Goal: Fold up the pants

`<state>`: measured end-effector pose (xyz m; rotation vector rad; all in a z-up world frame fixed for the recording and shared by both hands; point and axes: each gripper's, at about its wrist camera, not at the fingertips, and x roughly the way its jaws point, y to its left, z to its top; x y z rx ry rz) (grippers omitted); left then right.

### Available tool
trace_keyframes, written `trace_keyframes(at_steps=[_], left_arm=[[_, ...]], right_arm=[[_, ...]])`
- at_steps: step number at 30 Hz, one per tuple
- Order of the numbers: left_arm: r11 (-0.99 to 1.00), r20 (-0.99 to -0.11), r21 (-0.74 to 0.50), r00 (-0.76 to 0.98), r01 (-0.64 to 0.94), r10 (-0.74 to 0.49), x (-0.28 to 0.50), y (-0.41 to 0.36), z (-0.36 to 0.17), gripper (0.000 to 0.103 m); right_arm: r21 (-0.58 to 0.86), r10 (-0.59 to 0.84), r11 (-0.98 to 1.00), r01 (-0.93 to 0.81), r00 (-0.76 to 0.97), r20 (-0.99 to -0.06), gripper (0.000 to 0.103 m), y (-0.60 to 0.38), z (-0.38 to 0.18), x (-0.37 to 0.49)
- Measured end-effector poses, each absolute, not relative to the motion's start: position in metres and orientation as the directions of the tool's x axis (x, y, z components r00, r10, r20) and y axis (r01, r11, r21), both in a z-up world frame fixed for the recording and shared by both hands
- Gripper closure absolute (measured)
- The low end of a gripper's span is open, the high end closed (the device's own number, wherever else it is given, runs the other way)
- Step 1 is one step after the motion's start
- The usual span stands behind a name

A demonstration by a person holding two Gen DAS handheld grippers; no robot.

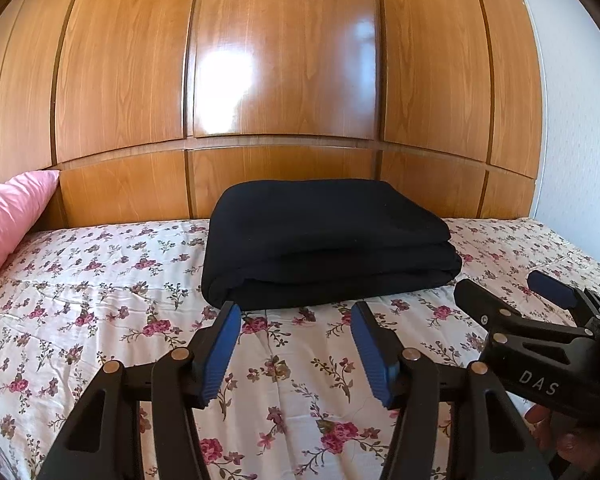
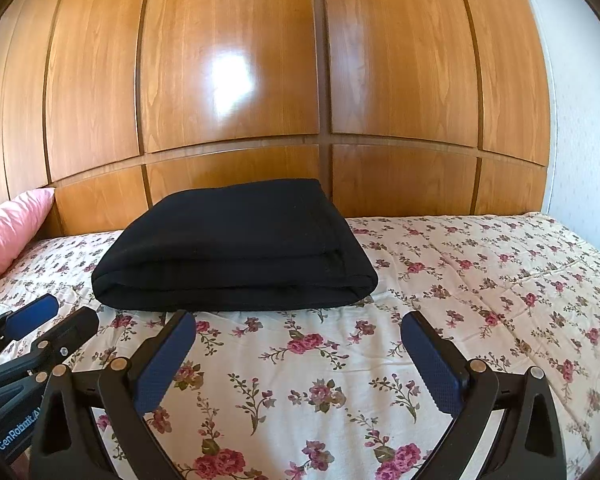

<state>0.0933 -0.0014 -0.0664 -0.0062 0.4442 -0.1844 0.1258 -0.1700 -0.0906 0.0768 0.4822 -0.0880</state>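
Lay folded in a black stack on the floral bed (image 1: 100, 280), long side crosswise: pants (image 1: 324, 240), just ahead of left gripper (image 1: 296, 344) and right gripper (image 2: 300, 360), both gaping wide, empty; left marginally closer.

folded black pants (image 1: 324, 240) sit mid-bed against wooden wardrobe doors (image 1: 284, 52), blocking far edge there. pink pillow (image 1: 8, 216) fills far left corner. near strip of floral bedsheet (image 2: 480, 280) bare, right half of bed open to far edge. left gripper (image 1: 296, 352) and right gripper (image 2: 300, 356) side by side, close, jaws spread, nothing between.
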Motion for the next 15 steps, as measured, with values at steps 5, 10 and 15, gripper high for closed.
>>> trace_keyframes(at_steps=[5, 10, 15], left_arm=[[0.984, -0.431, -0.050, 0.885, 0.173, -0.177, 0.0939, -0.0014, -0.0666, 0.045], [0.985, -0.429, -0.047, 0.887, 0.168, -0.172, 0.0936, -0.0023, -0.0663, 0.045], [0.986, -0.430, -0.053, 0.887, 0.161, -0.168, 0.0934, -0.0013, -0.0663, 0.046]], right_arm=[[0.053, -0.067, 0.993, 0.103, 0.882, -0.466, 0.000, -0.1698, -0.0909, 0.1260], [0.054, -0.067, 0.993, 0.104, 0.882, -0.467, 0.000, -0.1700, -0.0911, 0.1260], [0.056, -0.065, 0.993, 0.104, 0.880, -0.470, 0.000, -0.1695, -0.0921, 0.1263]])
